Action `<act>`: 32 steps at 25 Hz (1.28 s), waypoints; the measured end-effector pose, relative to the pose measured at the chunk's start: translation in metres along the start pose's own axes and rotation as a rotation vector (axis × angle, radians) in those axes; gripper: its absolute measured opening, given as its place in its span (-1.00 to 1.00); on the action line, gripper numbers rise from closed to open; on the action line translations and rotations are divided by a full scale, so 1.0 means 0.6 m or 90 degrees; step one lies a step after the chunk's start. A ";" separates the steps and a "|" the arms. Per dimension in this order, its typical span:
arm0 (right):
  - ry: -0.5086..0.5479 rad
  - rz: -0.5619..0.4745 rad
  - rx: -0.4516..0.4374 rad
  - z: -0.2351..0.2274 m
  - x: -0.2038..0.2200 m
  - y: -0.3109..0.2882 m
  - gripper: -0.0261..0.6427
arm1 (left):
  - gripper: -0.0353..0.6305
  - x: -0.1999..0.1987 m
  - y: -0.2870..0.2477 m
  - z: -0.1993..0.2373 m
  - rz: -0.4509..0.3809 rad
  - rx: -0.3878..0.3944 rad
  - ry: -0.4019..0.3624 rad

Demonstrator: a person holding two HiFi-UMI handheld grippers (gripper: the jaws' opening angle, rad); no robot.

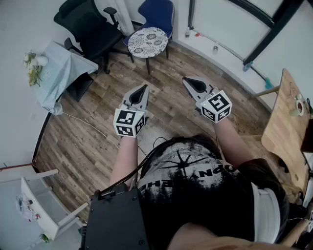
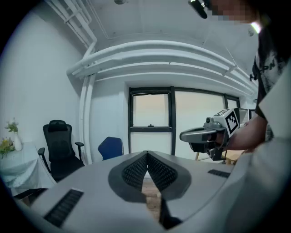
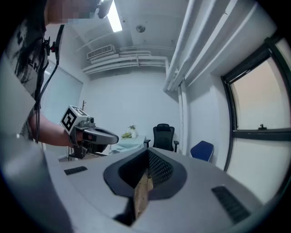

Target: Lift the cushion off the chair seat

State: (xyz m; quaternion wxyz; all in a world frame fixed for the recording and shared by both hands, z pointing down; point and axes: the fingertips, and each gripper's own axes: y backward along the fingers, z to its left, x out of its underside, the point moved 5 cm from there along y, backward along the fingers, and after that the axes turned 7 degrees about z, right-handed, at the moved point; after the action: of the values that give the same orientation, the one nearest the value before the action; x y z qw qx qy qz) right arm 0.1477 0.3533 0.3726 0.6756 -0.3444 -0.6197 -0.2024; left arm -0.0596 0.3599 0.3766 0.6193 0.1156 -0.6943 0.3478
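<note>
A round patterned cushion lies on the seat of a blue chair at the far side of the room. The chair also shows small in the left gripper view and the right gripper view. My left gripper is held in the air over the wood floor, well short of the chair, shut with nothing in it. My right gripper hangs beside it at about the same height, also shut and empty. Each gripper sees the other: the right gripper and the left gripper.
A black office chair stands left of the blue chair. A side table with a pale cloth and flowers is at the left wall. A wooden table is at the right, a white stand at lower left. A cable runs across the floor.
</note>
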 end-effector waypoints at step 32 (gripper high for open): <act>0.000 0.010 0.001 -0.003 -0.003 -0.018 -0.87 | -0.86 0.030 -0.013 0.026 -0.026 0.002 0.060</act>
State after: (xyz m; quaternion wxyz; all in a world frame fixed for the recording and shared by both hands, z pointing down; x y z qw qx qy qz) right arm 0.1413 0.3443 0.3729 0.6774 -0.3486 -0.6174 -0.1963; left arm -0.0706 0.3493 0.3962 0.6581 0.1141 -0.6612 0.3417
